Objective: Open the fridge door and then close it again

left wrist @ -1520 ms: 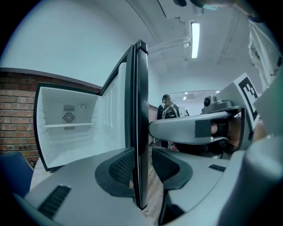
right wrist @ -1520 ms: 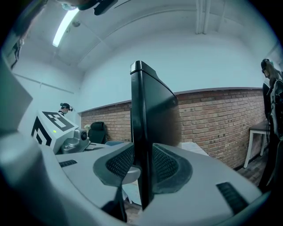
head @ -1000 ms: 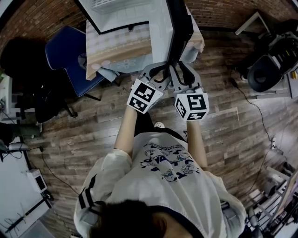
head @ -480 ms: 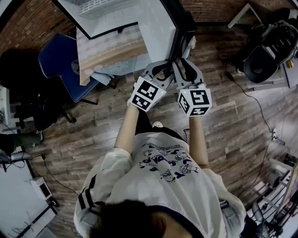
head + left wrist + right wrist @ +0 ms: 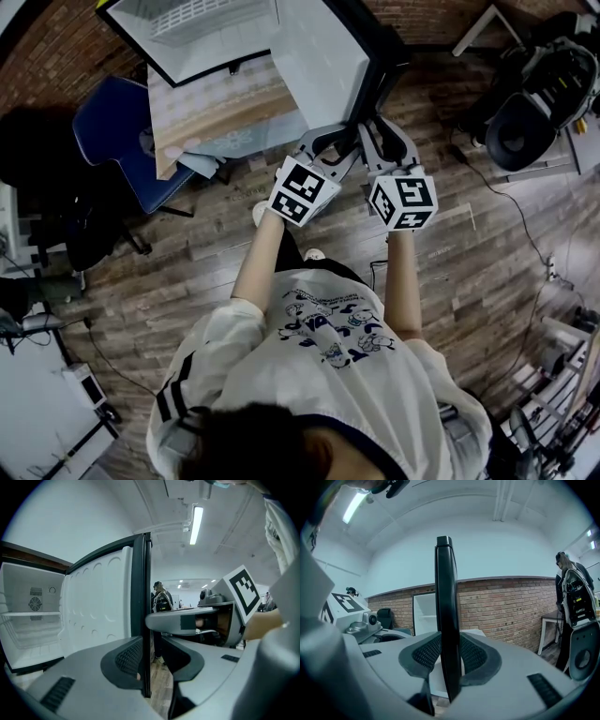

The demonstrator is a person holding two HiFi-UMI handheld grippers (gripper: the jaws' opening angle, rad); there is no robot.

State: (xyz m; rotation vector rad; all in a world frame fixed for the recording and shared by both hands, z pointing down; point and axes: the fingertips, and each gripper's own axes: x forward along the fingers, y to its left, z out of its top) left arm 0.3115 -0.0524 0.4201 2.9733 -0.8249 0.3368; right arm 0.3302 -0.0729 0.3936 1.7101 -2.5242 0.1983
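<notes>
Brick walls (image 5: 506, 606) behind, our right hand-held gripper (image 5: 449, 660) clamps the open fridge door (image 5: 444, 597), left hand-held gripper (image 5: 152, 663) loosely astride it; we should swing it shut next.

Wood floor (image 5: 487, 272); table (image 5: 225, 108) w/ fridge (image 5: 206, 33), chair (image 5: 117, 131)

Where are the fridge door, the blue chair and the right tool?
fridge door (image 5: 446, 592): right gripper view, on its dark front edge.
blue chair (image 5: 120, 136): head view, on its blue padding.
right tool (image 5: 449, 657): right gripper view, midway between its two pads, which pinch the door's edge.
</notes>
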